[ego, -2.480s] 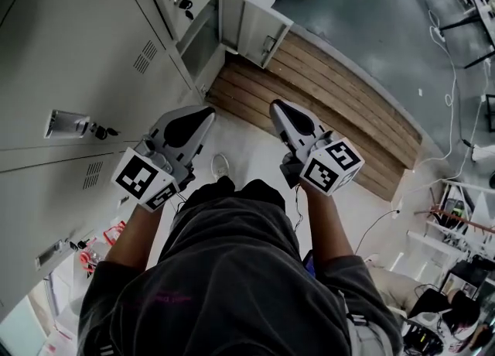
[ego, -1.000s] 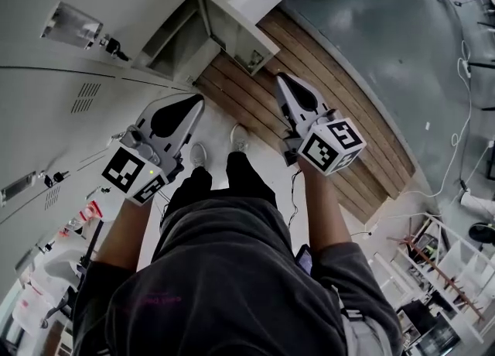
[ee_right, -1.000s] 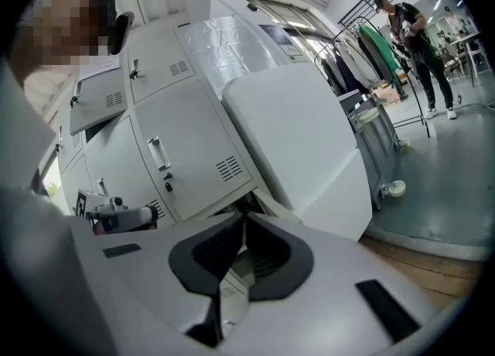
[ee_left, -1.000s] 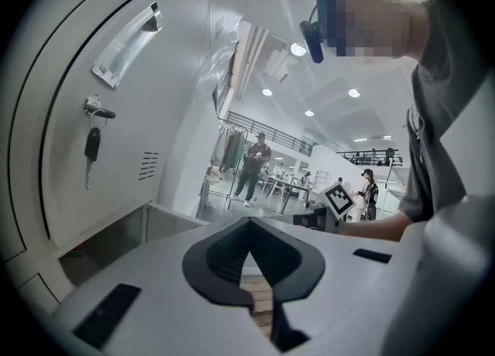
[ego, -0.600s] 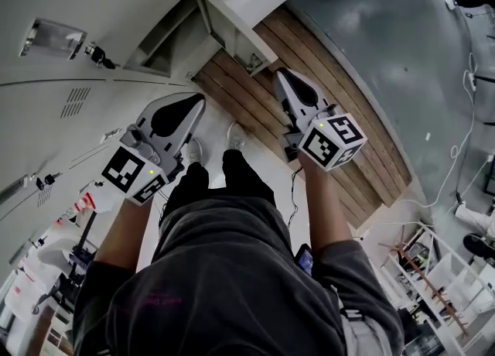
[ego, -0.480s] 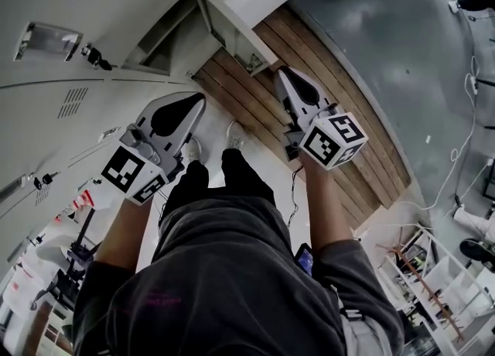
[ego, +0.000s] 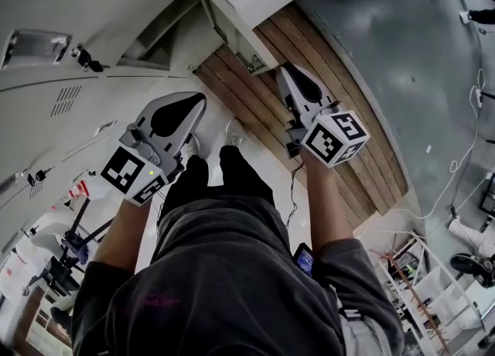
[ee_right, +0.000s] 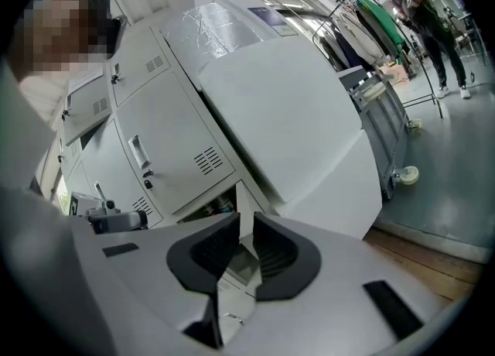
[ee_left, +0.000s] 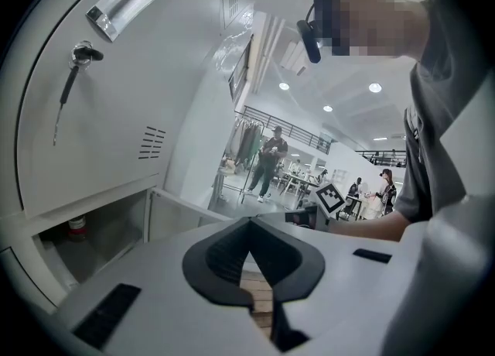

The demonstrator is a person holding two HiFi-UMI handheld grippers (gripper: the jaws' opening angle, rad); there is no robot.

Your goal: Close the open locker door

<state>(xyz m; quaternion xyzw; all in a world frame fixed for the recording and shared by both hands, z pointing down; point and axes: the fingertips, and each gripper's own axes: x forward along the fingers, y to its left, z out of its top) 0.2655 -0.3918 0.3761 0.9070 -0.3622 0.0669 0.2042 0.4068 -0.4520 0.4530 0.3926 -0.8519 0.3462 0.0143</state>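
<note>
While locker door (ee_left: pixel 174 219) stands open, compartment (ee_left: pixel 116 231) holds small object (ee_left: pixel 75 227).

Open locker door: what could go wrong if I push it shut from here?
The door faces the right gripper nearly edge-on, so that gripper, its jaws slightly apart, might glance off the thin edge. The key hanging from the locker above could snag the left gripper as it reaches.

No legible text in any view. Faint pink print on the dark grey T-shirt (ego: pixel 158 297) was unreadable. White plastic marker cubes (ego: pixel 334 139) carried only black square patterns, no characters.
</note>
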